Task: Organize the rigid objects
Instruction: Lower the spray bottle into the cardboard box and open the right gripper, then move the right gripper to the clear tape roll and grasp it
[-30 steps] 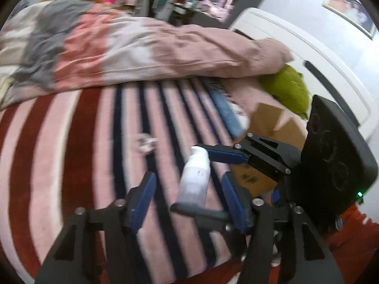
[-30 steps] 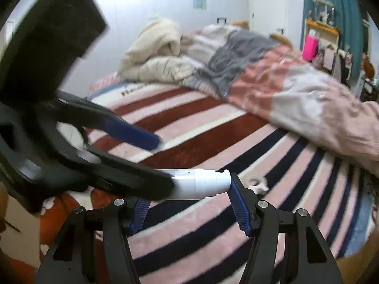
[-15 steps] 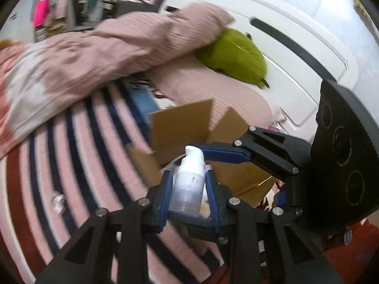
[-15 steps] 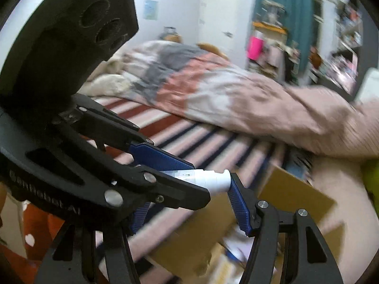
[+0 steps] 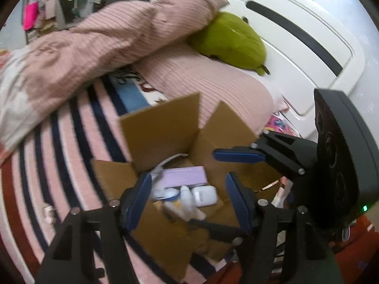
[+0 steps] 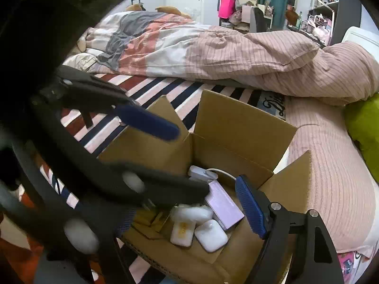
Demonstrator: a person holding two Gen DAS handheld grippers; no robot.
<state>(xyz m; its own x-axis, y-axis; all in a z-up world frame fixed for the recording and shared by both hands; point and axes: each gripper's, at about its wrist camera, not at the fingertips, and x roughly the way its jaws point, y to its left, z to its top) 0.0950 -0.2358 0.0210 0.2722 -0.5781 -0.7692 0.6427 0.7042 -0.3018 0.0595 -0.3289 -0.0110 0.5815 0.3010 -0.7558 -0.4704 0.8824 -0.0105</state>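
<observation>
With both over the open brown cardboard box (image 5: 163, 127) on the striped bedspread (image 5: 59, 165), my left gripper (image 5: 189, 196) and right gripper (image 6: 187, 203) are opening, nothing between the jaws. White plastic bottle (image 5: 187, 203) lies inside, near the lilac flat box (image 5: 184, 177).
</observation>
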